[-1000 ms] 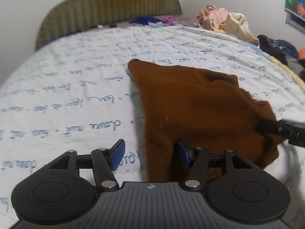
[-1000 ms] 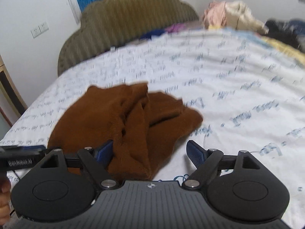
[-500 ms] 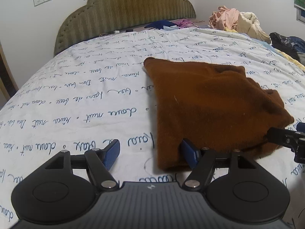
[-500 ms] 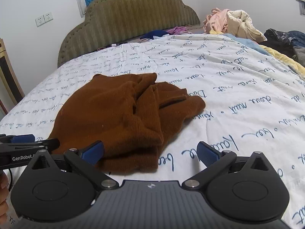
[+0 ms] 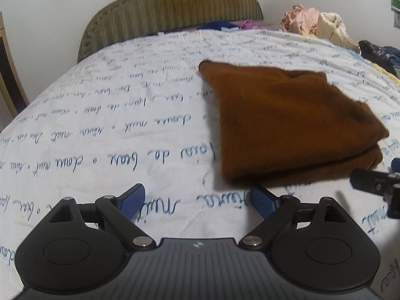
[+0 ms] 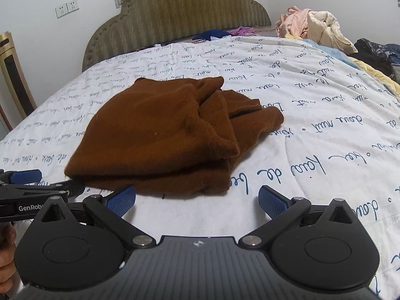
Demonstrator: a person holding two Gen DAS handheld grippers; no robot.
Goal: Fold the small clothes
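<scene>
A brown knitted garment (image 5: 287, 122) lies folded in layers on the white bedspread (image 5: 112, 130) with blue handwriting. In the right wrist view the same brown garment (image 6: 162, 135) has a sleeve folded over its top right. My left gripper (image 5: 197, 198) hovers just short of the garment's near left corner, its jaws still opening with only bedspread between them. My right gripper (image 6: 197, 198) stands wide open before the near edge, clear of the cloth. Each gripper shows at the edge of the other's view: the right gripper (image 5: 375, 182), the left gripper (image 6: 32, 187).
An olive padded headboard (image 5: 172, 10) backs the bed. Loose pink and cream clothes (image 5: 317, 22) and dark garments (image 5: 380, 52) are piled at the far right. Blue and purple items (image 6: 220, 33) lie by the headboard. A hand (image 6: 6, 257) shows at lower left.
Both grippers let go of the brown garment's near edge, opened wide and drew back. The garment now lies flat and folded on the bedspread.
</scene>
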